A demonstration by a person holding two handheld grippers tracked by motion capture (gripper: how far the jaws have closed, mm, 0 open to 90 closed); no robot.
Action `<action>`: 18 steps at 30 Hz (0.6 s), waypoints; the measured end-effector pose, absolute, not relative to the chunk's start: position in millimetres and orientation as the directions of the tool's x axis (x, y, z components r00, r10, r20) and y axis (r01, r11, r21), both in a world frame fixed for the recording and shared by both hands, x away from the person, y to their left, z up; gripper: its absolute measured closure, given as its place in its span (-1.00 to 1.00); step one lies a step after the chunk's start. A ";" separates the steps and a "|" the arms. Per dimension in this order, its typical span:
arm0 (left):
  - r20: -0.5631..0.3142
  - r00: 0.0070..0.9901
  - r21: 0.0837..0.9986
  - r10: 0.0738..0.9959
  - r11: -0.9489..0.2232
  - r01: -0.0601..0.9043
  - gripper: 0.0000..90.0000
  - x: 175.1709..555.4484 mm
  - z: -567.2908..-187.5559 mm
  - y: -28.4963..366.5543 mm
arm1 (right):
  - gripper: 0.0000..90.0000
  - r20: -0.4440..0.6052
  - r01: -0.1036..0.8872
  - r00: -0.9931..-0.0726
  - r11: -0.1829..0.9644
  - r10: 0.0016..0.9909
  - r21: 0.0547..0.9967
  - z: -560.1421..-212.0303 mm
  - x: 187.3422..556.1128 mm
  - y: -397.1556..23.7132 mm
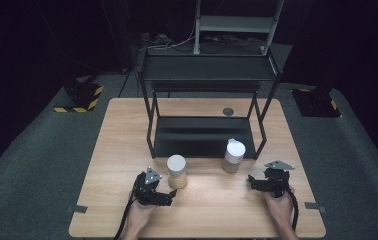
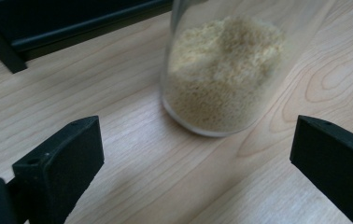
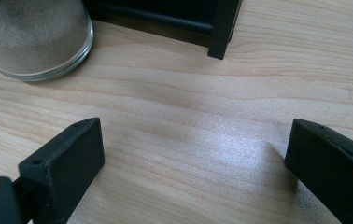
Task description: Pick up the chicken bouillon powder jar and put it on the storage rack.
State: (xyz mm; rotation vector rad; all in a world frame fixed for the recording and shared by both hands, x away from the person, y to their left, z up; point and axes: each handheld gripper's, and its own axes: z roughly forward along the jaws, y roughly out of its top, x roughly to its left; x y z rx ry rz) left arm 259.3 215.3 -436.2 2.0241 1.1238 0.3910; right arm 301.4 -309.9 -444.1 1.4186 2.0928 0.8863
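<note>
The upright jar of yellow grains (image 2: 221, 74) stands just ahead of the open, empty left tongs (image 2: 191, 154), upper centre of frame, while the right tongs (image 3: 193, 158) gape empty too.

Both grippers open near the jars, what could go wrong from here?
1. The tall clear glass jar of yellowish grains sits ahead of the open left gripper; a crooked approach could tip it.
2. The grey-filled glass jar stands close beside the black metal shelf leg, leaving the right gripper little room.

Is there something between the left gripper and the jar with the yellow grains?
Nothing visible. The left gripper is open, and between it and the jar of yellow grains lies bare wooden table. The black shelf rack stands behind the jar.
</note>
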 end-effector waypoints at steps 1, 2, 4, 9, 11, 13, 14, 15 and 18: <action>-0.095 0.565 0.750 0.820 -0.314 0.582 -0.93 260.2 -436.1 213.7 | -0.92 -0.017 0.636 -0.364 0.261 0.931 0.726 -444.1 301.4 -309.9; -0.098 0.567 0.753 0.818 -0.312 0.580 -0.93 262.2 -435.8 211.5 | -0.92 -0.017 0.636 -0.363 0.261 0.931 0.726 -444.1 301.4 -309.9; -0.096 0.567 0.755 0.818 -0.311 0.577 -0.93 262.8 -435.5 210.3 | -0.92 -0.017 0.636 -0.363 0.261 0.931 0.726 -444.1 301.4 -309.9; -0.091 0.563 0.772 0.822 -0.299 0.561 -0.93 263.9 -433.0 203.5 | -0.92 -0.017 0.636 -0.364 0.261 0.931 0.726 -444.1 301.4 -309.9; -0.090 0.562 0.779 0.822 -0.293 0.554 -0.92 264.5 -432.3 201.3 | -0.92 -0.017 0.636 -0.363 0.261 0.932 0.726 -444.1 301.4 -309.9; -0.094 0.560 0.787 0.823 -0.283 0.549 -0.92 265.7 -432.1 199.4 | -0.92 -0.017 0.636 -0.364 0.261 0.931 0.726 -444.1 301.4 -309.9; -0.099 0.560 0.791 0.823 -0.277 0.546 -0.91 267.3 -432.2 198.0 | -0.92 -0.016 0.636 -0.364 0.261 0.931 0.726 -444.1 301.4 -309.9; -0.100 0.560 0.792 0.822 -0.275 0.545 -0.90 268.7 -431.8 196.6 | -0.92 -0.016 0.636 -0.364 0.261 0.931 0.726 -444.1 301.4 -309.9; -0.101 0.561 0.796 0.822 -0.272 0.541 -0.86 270.3 -431.4 194.7 | -0.92 -0.017 0.636 -0.364 0.261 0.931 0.726 -444.1 301.4 -309.9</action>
